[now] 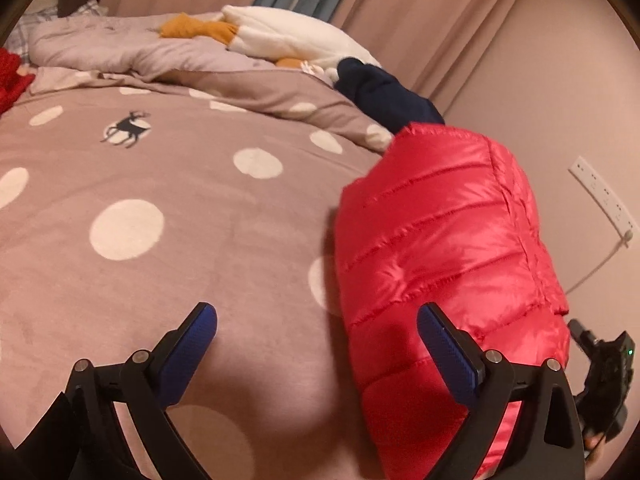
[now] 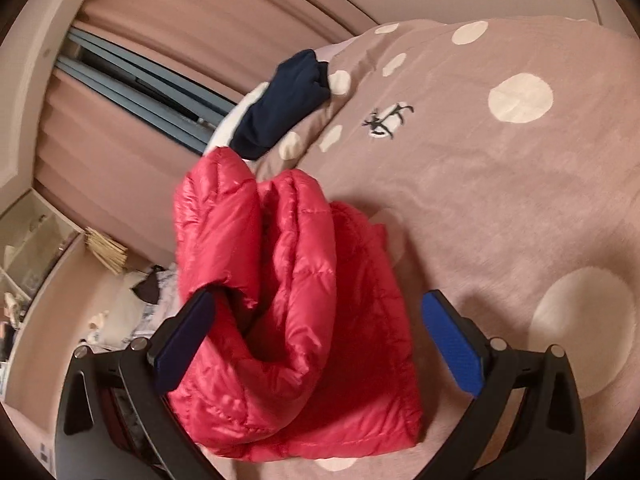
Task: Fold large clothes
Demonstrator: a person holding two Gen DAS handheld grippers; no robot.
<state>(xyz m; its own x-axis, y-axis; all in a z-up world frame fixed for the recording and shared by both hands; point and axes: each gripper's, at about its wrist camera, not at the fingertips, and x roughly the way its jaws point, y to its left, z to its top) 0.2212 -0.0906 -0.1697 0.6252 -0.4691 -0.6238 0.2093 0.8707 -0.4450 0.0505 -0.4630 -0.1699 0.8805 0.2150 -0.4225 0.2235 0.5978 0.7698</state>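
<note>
Red puffer jacket (image 2: 296,312) lies folded in a thick bundle on the bed, near its edge, w/ quilted layers stacked and a rounded roll on top. In the left wrist view the jacket (image 1: 448,248) sits at the right side of the blanket, long and narrow, running away from the camera.

Right gripper (image 2: 320,320) is spread wide, jaws either side of the bundle; the left-hand pad touches or sits just beside the folded edge, the other pad is apart from the fabric. Nothing clamped. Left gripper (image 1: 316,340) is also wide, over bare blanket, w/ one finger overlapping the jacket's near end; can't tell if it touches.

Blanket (image 1: 180,200) is brown-pink w/ pale dots and a small deer print. Navy garment (image 1: 384,96) lies just beyond the jacket's far end. Further back: white plush (image 1: 292,36), rumpled duvet (image 1: 120,44). Curtains (image 1: 420,8) behind, wall socket (image 1: 604,196) at right.
</note>
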